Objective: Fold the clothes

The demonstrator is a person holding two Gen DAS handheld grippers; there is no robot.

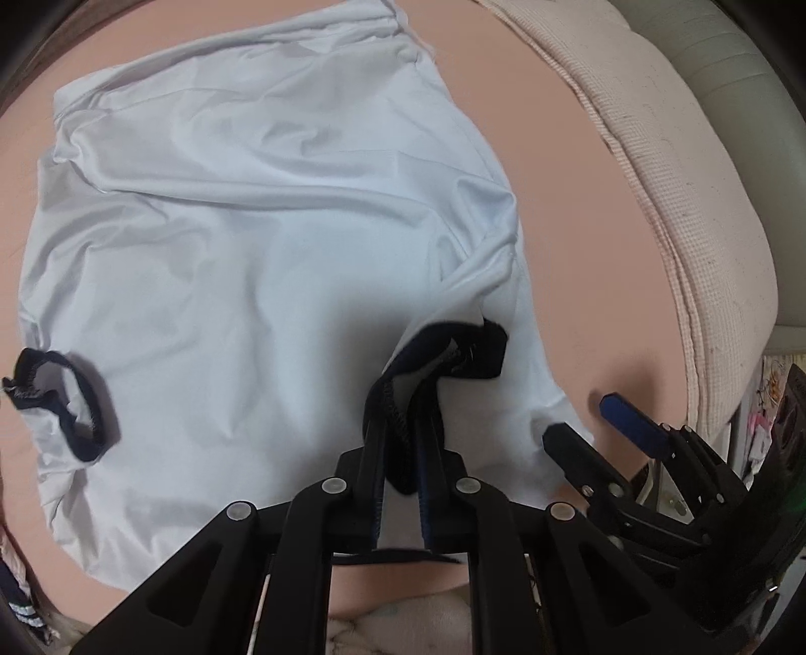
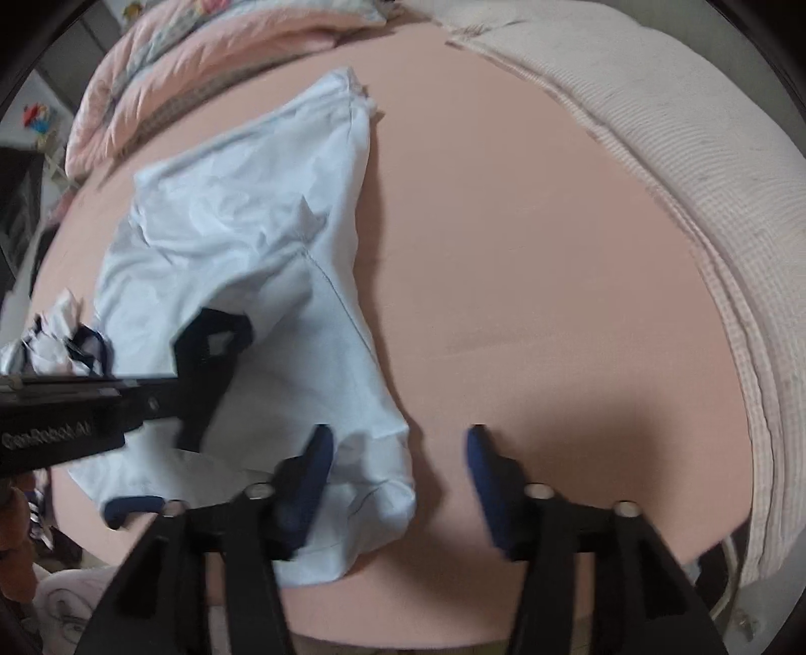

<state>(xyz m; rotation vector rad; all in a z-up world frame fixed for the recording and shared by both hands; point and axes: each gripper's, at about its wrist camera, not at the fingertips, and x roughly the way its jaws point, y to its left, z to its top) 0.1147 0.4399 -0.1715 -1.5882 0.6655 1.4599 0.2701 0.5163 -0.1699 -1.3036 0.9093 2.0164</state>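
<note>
A white shirt [image 1: 252, 226] with navy cuffs lies spread and wrinkled on a pink bed sheet [image 1: 554, 176]. My left gripper [image 1: 403, 403] is shut on one navy sleeve cuff [image 1: 443, 352], which bunches up between its fingers. The other cuff [image 1: 65, 403] lies flat at the left. In the right wrist view the shirt [image 2: 242, 242] runs to the lower middle. My right gripper [image 2: 398, 443] stands open there. A corner of the white cloth lies loose between its blue pads [image 2: 317, 463], and neither pad presses on it. The left gripper [image 2: 196, 398] enters from the left.
A cream quilted cover [image 2: 705, 201] rims the bed along the right. Pink bedding [image 2: 201, 40] is heaped at the far end. A small pile of other clothes [image 2: 55, 332] sits at the left edge. Bare pink sheet [image 2: 529, 252] spreads to the right of the shirt.
</note>
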